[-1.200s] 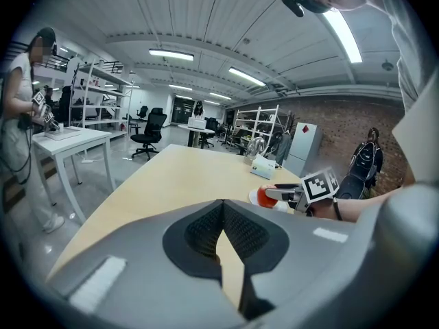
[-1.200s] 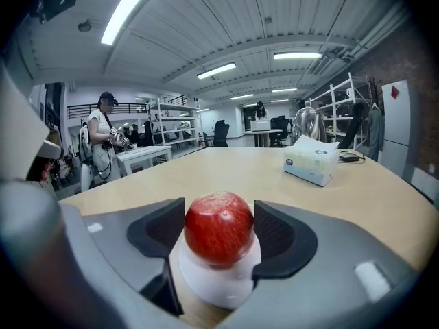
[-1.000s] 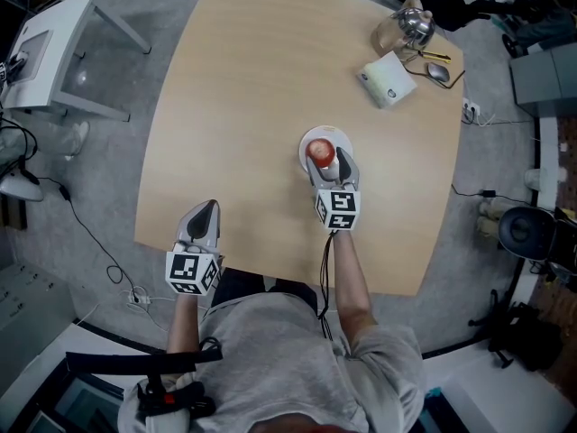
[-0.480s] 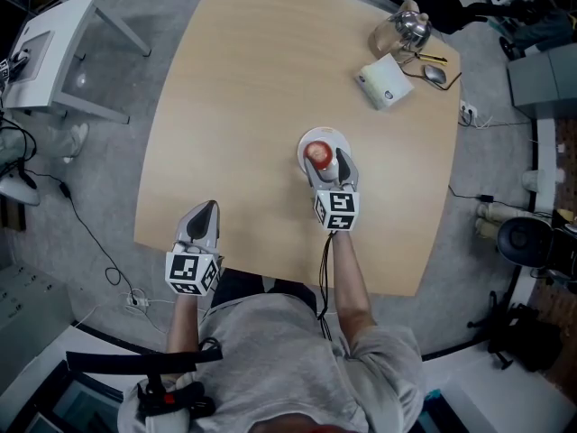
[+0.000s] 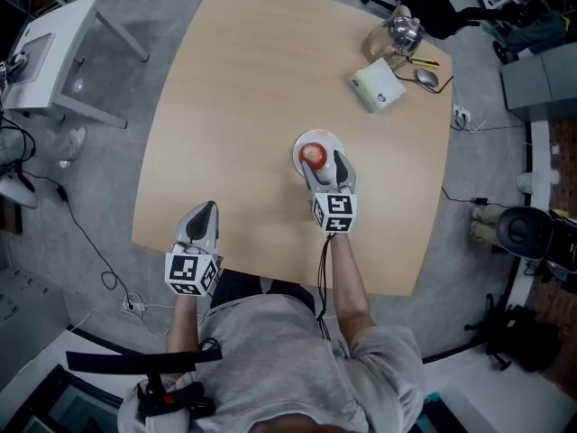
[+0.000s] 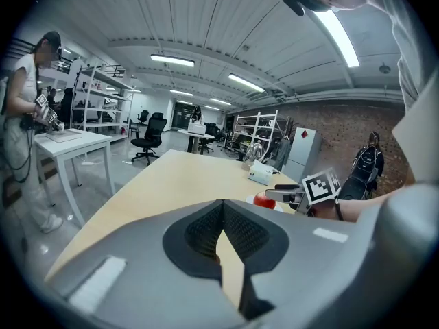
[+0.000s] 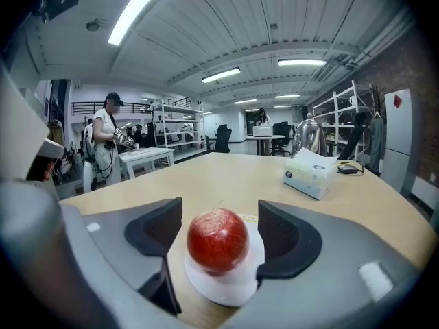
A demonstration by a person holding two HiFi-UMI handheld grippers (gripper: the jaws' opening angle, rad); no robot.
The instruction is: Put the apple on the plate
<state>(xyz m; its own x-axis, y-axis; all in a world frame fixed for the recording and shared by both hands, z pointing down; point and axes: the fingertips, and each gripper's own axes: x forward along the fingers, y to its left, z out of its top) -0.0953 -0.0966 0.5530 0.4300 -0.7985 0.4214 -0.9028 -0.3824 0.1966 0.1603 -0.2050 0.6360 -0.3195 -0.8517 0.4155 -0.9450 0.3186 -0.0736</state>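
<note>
On the pale wooden tabletop point(image 5: 234, 106), seen from the head view, a red apple point(image 5: 313, 154) sits on a small white plate point(image 5: 298, 144) near the middle. The right gripper point(image 5: 323, 162) lies at the plate's 6 o'clock, one jaw on either side of the apple. The left gripper point(image 5: 206, 211) rests at the tabletop's near edge, at about 8 o'clock from the plate and well apart from it. A white tissue box point(image 5: 377, 84) stands between 1 and 2 o'clock from the plate, near the far corner.

In the left gripper view, that gripper's two dark jaws are pressed together with nothing between them. Beyond them, at 2 o'clock, the apple and the right gripper with its marker cube point(image 6: 321, 187) show across the tabletop. A person point(image 6: 24, 108) stands by a white table at 9 o'clock.

In the right gripper view, the jaws are spread wide and have just been opening. The apple stands upright on the plate between the two pads, with a visible gap on each side, so neither pad touches it. The tissue box lies at 1 o'clock, farther along the tabletop.
</note>
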